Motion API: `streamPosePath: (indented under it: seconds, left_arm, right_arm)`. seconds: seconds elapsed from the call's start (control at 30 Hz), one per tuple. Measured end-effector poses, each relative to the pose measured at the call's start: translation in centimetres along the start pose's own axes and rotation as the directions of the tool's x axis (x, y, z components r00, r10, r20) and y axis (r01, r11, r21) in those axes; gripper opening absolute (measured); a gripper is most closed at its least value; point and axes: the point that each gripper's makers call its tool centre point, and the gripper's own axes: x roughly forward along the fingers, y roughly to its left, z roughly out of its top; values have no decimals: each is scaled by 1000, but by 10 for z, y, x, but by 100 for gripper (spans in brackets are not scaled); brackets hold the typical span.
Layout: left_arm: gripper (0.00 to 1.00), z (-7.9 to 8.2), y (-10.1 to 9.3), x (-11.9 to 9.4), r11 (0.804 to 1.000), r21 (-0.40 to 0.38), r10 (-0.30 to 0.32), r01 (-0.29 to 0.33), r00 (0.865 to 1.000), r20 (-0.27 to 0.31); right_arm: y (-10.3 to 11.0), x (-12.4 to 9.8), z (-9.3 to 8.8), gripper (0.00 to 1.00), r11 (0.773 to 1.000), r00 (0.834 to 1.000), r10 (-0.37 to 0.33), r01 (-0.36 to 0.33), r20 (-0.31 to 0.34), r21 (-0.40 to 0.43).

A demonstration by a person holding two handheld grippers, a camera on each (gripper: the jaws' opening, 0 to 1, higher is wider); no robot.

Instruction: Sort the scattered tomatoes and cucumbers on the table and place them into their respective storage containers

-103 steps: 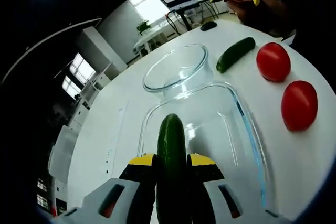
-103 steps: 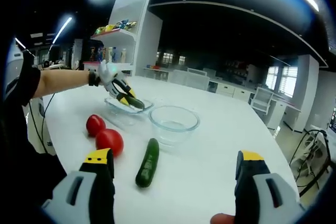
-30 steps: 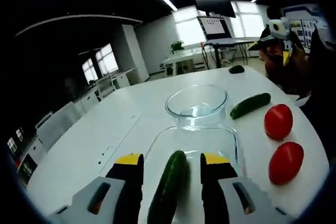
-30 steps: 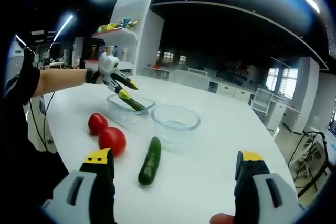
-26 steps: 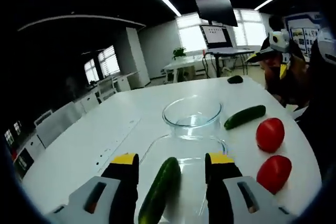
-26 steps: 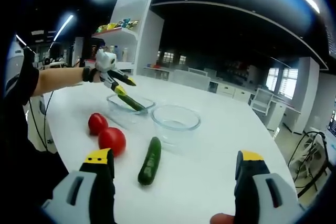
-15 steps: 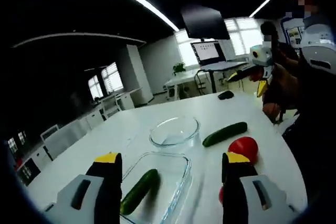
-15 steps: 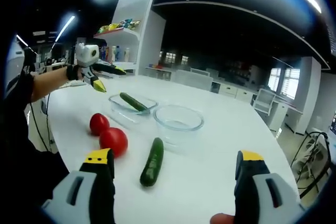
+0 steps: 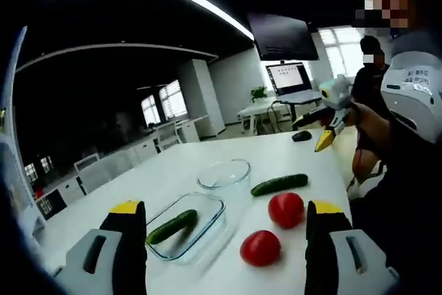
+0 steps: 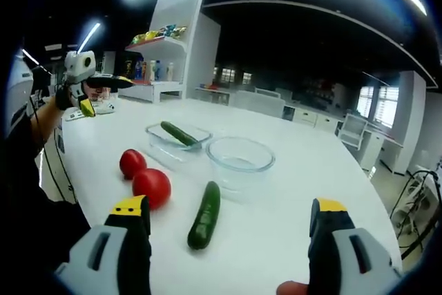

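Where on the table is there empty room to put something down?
The table is bare beyond the round bowl and between the loose cucumber and the right gripper. It is crowded where two tomatoes sit beside the rectangular dish holding a cucumber.

Shelf items (image 10: 153, 34) at 11 o'clock were too small to identify. A dark object (image 9: 301, 135) on the table's (image 9: 207, 170) far edge stayed indistinct. The cucumber (image 10: 179, 133) was partly blurred by the rectangular dish's (image 10: 160, 144) glass wall.
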Motion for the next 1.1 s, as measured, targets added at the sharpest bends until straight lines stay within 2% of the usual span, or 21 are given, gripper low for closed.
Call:
streamPosePath:
  seconds: [0.07,0.17,0.27,0.37,0.47,0.57,0.93,1.1]
  left_arm:
    - [95,-4,-5,-6,998,-61,12,-12,1000,4]
    - [95,-14,-13,-11,997,-66,26,-27,999,-21]
    - [95,-23,-15,-16,995,-67,66,-69,997,-46]
    - [95,-31,-19,-15,995,-71,69,-73,996,-52]
    - [95,-51,-19,-12,993,-65,87,-94,990,-110]
    - [95,-59,-22,-10,994,-40,94,-101,986,-139]
    - [95,-59,-33,-1,997,-39,60,-66,989,-134]
    - [95,-67,-36,6,996,-67,46,-55,989,-137]
  right_arm:
    - [0,2,-2,90,1000,1000,0,0,-6,4]
    - [0,4,-4,90,1000,1000,4,-4,-13,5]
    - [0,6,-4,90,1000,1000,6,-5,-13,5]
    - [1,8,-3,90,1000,1000,12,-12,-13,2]
    - [1,9,-1,90,1000,1000,16,-16,-12,-1]
    - [1,9,2,90,1000,1000,19,-19,-5,-3]
    - [2,8,3,90,1000,1000,22,-22,-7,-13]
    - [6,9,6,89,999,999,35,-35,9,-22]
